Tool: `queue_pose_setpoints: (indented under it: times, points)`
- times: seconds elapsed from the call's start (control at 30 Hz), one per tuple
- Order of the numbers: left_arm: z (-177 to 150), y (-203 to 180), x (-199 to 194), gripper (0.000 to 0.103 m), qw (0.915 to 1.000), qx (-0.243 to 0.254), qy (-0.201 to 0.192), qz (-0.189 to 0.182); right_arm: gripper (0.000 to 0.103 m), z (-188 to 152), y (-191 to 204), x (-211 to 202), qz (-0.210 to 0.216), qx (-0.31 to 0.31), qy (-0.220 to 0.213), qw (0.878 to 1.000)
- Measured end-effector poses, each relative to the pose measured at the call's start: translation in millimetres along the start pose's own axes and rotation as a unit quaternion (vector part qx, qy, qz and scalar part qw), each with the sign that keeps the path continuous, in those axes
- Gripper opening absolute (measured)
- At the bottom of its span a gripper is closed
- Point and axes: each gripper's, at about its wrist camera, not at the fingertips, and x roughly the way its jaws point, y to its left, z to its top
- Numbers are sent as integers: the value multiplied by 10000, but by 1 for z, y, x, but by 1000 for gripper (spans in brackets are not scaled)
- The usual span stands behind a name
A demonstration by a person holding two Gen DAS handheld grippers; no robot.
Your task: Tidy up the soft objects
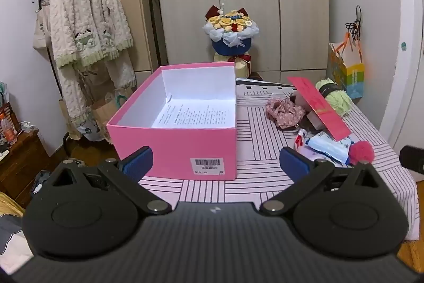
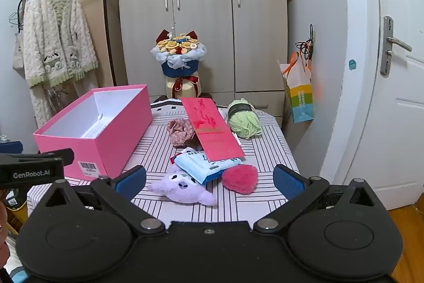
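An open pink box (image 1: pixel 175 147) (image 2: pixel 111 134) with white paper inside stands on the striped table (image 1: pixel 254 169) (image 2: pixel 238 206). To its right lie a lilac plush (image 2: pixel 182 188), a pink pompom (image 2: pixel 239 178) (image 1: pixel 361 151), a blue tissue pack (image 2: pixel 204 166) (image 1: pixel 326 146), a floral fabric piece (image 2: pixel 180 133) (image 1: pixel 285 110), a green yarn ball (image 2: pixel 243 121) (image 1: pixel 335 94) and a red envelope (image 2: pixel 212 129) (image 1: pixel 318 108) leaning over them. My left gripper (image 1: pixel 216 162) is open and empty before the box. My right gripper (image 2: pixel 209 181) is open and empty just short of the plush.
A flower bouquet (image 2: pixel 179 57) stands behind the table before the wardrobe (image 2: pixel 201 4). A clothes rack with a fleece robe (image 1: pixel 87 25) is left. A paper bag (image 2: pixel 298 94) hangs right, by the door (image 2: pixel 392 97). A wooden cabinet (image 1: pixel 18 161) is at the left.
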Motion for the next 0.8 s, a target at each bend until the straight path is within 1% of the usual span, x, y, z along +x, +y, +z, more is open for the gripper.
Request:
queue_pose_setpoints:
  times: [0.1, 0.17, 0.2, 0.3, 0.37, 0.5, 0.53, 0.63, 0.8]
  points:
    - [-3, 3, -4, 103, 9999, 31, -75, -95, 103, -1, 0, 0, -26, -6, -4, 10000]
    - [-3, 6, -4, 103, 9999, 84, -3, -94, 103, -2, 1, 0, -52, -20, 0, 10000]
    - [-3, 1, 1, 103, 9998, 175, 84, -75, 103, -3, 1, 0, -59, -23, 2, 10000]
    - [-4, -3, 10, 103, 9995, 249, 146, -157, 103, -5, 0, 0, -42, -26, 23, 10000]
    - [-6, -6, 7, 103, 9997, 217, 48, -124, 103, -6, -5, -3, -47, -22, 27, 10000]
    - [-8, -4, 7, 103, 9997, 195, 56, -133, 103, -6, -6, -5, -32, -31, 46, 10000]
    - [-8, -4, 7, 103, 9997, 194, 53, -151, 103, -6, 2, -4, -77, -53, 50, 9999]
    - [-11, -1, 8, 103, 9997, 145, 15, -179, 103, -7, 3, -4, -106, -61, 34, 9999]
    - [-13, 3, 8, 103, 9992, 63, 7, -387, 103, -8, 3, -2, -115, -87, 61, 9999]
